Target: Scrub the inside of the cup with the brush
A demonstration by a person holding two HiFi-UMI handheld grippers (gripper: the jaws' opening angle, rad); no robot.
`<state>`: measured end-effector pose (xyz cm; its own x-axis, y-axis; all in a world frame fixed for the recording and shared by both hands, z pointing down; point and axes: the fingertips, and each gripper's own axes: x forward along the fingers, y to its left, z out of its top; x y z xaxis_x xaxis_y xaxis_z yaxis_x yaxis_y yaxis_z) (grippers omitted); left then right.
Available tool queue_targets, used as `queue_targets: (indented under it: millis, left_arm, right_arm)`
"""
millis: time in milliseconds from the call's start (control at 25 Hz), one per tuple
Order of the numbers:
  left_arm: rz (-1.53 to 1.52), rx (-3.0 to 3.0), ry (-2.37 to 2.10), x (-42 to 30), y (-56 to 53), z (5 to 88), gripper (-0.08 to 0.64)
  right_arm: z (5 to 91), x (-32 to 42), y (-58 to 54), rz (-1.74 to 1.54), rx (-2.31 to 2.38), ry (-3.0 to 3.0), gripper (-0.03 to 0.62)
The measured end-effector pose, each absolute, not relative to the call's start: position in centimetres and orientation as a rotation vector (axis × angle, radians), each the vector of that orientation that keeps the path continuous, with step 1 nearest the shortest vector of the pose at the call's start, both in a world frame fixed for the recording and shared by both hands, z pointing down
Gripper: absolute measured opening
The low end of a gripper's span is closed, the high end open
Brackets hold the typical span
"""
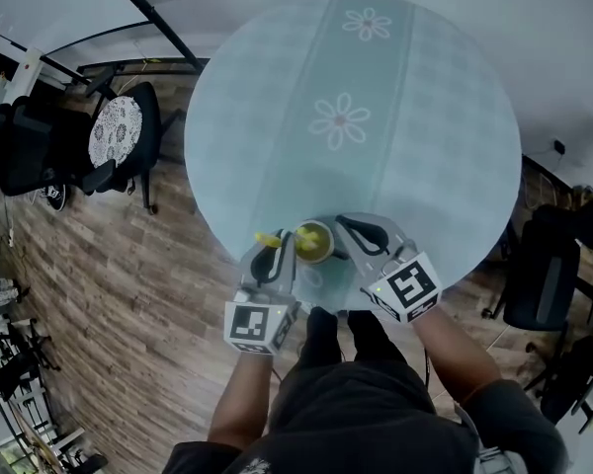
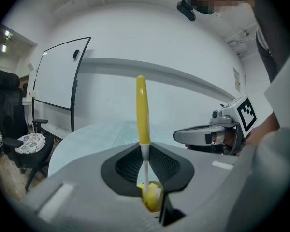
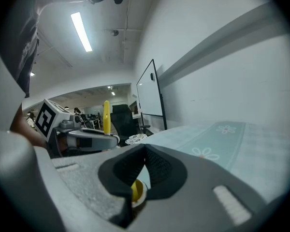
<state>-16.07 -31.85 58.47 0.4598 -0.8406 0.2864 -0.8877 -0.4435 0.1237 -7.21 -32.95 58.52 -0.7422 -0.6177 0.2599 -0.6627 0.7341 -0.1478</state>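
A small yellow-green cup (image 1: 314, 242) stands near the front edge of the round table (image 1: 445, 117). My left gripper (image 1: 280, 249) is shut on the thin white stem of a yellow-handled brush (image 2: 142, 110). The handle rises above the jaws, and the yellow brush head (image 2: 150, 197) sits down inside the cup. My right gripper (image 1: 344, 231) is shut on the cup's right rim (image 3: 137, 191), its jaws meeting just above it (image 3: 145, 151). In the right gripper view the brush handle (image 3: 106, 116) stands up over the left gripper (image 3: 87, 138). Most of the cup is hidden by the jaws.
The table wears a pale blue-green cloth with a flower-patterned runner (image 1: 340, 120). Black office chairs (image 1: 119, 141) stand on the wooden floor at the left, another chair (image 1: 544, 284) at the right. A whiteboard (image 2: 58, 76) stands beyond the table.
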Motion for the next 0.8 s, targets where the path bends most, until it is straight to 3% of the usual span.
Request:
queue_targets:
  millis: [800]
  left_arm:
    - [0.238,2.486,-1.454,-12.9,-32.8,58.2,0.041]
  right_arm:
    - [58.8,-3.8,-32.8,0.365,1.098,-2.715,0.002]
